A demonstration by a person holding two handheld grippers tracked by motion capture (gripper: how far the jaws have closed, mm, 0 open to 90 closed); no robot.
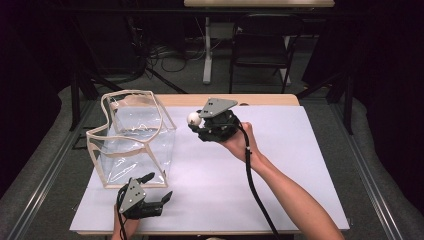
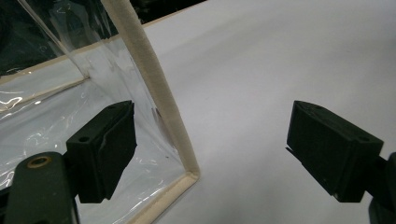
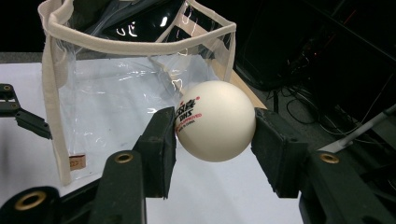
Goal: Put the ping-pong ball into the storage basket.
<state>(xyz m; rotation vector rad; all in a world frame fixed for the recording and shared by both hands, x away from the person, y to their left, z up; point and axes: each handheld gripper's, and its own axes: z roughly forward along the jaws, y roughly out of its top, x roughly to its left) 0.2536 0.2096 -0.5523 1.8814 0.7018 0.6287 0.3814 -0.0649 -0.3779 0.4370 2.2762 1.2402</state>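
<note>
A white ping-pong ball [image 3: 215,121] with red print is clamped between the pads of my right gripper [image 3: 215,140], which is shut on it. In the high view the ball [image 1: 193,118] and right gripper [image 1: 196,122] hang above the white table mat, just right of a clear plastic bag [image 1: 132,137] with cream fabric edging that stands open-topped. My left gripper [image 1: 157,187] rests near the mat's front edge at the bag's near corner, jaws wide open. In the left gripper view the bag's cream corner seam [image 2: 161,102] runs between the open jaws, touching neither pad.
A white mat [image 1: 280,165] covers the wooden table. A dark folding chair [image 1: 262,45] and a white table leg [image 1: 207,50] stand behind it, with cables on the floor. The right gripper's black cable [image 1: 252,185] trails along the forearm.
</note>
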